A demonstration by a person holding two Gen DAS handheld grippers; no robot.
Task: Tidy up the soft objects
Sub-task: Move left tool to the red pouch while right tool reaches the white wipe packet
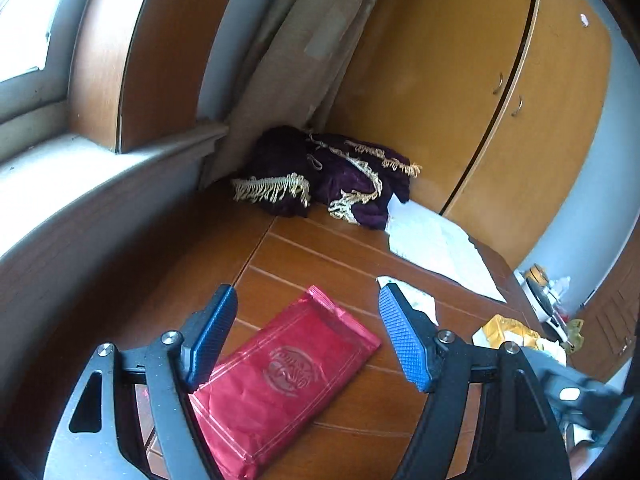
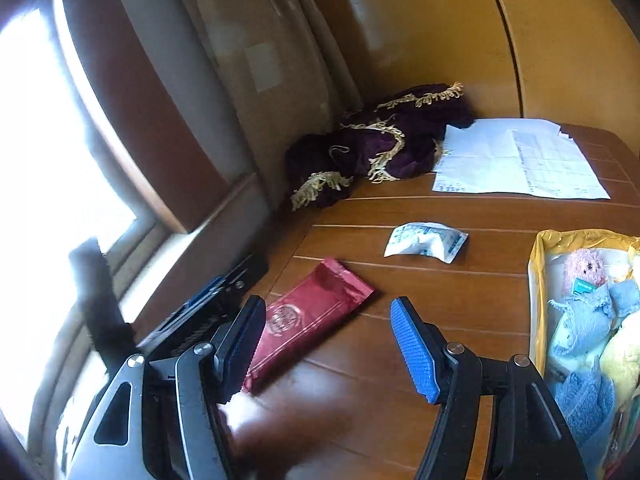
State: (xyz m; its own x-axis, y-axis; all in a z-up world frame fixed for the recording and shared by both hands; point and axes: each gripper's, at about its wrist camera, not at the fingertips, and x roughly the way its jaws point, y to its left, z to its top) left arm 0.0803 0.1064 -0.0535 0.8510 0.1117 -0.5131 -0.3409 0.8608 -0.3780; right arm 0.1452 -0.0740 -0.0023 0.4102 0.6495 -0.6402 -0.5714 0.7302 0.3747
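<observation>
Wooden table [image 2: 400, 208] by window [image 2: 48, 160] | red packet [image 1: 280, 376] flat | both jaws released, empty | purple cloth [image 2: 380, 144] possibly velvet

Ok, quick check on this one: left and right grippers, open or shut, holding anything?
Left gripper: open, empty, above the red foil packet.
Right gripper: open, holding nothing.

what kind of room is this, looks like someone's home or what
Probably a room in a home, perhaps a bedroom or study: a wooden table stands by a window, with a wardrobe behind it and a bag of soft toys on top.
</observation>
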